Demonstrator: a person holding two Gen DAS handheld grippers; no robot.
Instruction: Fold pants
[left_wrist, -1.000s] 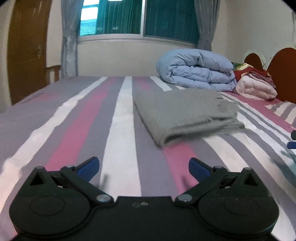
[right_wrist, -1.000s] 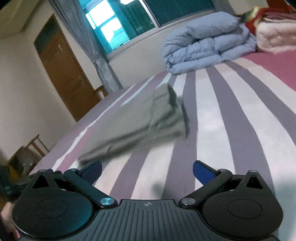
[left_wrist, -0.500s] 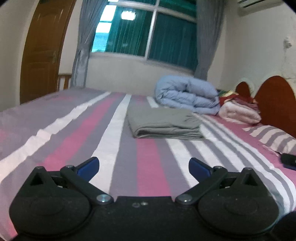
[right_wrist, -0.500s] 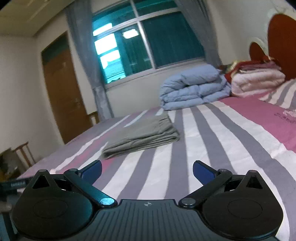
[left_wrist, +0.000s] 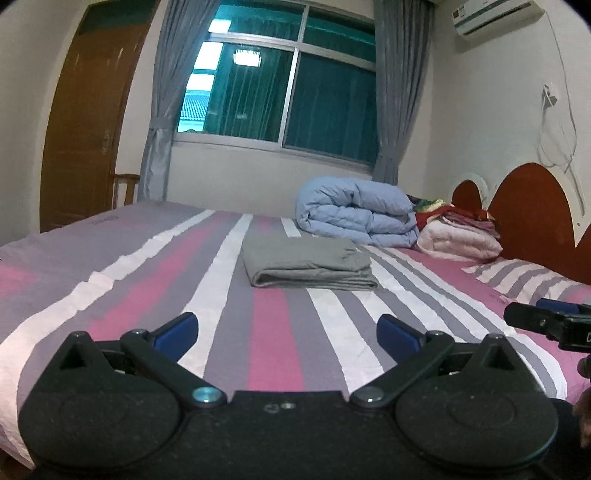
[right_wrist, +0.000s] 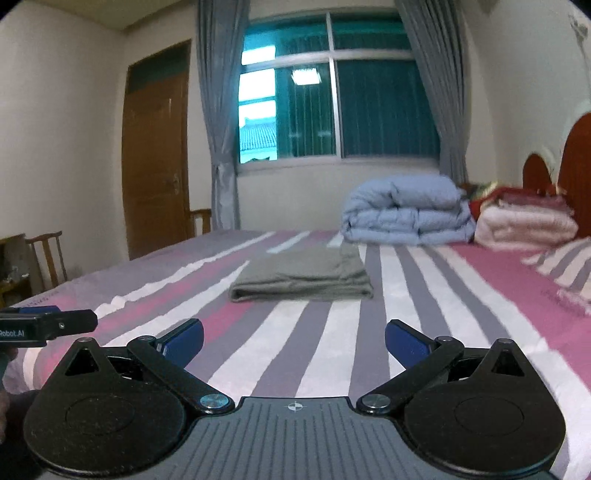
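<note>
Big bed (left_wrist: 110, 266) with a pink, purple and white striped sheet fills most of both views. Window (left_wrist: 291, 88) with grey curtains (left_wrist: 391, 92) on the back wall, brown door (left_wrist: 85, 122) left of it, red-brown headboard (left_wrist: 532, 218) at right. Rolled light-blue duvet (left_wrist: 356, 212) sits at the far side of the bed below the window, with a pale pink folded blanket (left_wrist: 458, 242) just beside it toward the headboard, reddish cloth stacked on top. Grey pants (left_wrist: 308, 262) lie folded into a flat rectangle mid-bed, in front of the duvet and apart from it, fold edge facing the cameras. Striped pillow (left_wrist: 532, 273) at right near the headboard. Left gripper (left_wrist: 287, 332) hangs over the near part of the bed, blue fingers spread wide, nothing between them, well short of the pants. Right gripper (right_wrist: 294, 339) is likewise spread wide and empty, also well back from the pants. Each gripper's tip pokes into the other's view at the frame edge. Wooden chair (right_wrist: 48, 258) by the left wall in the right wrist view.
</note>
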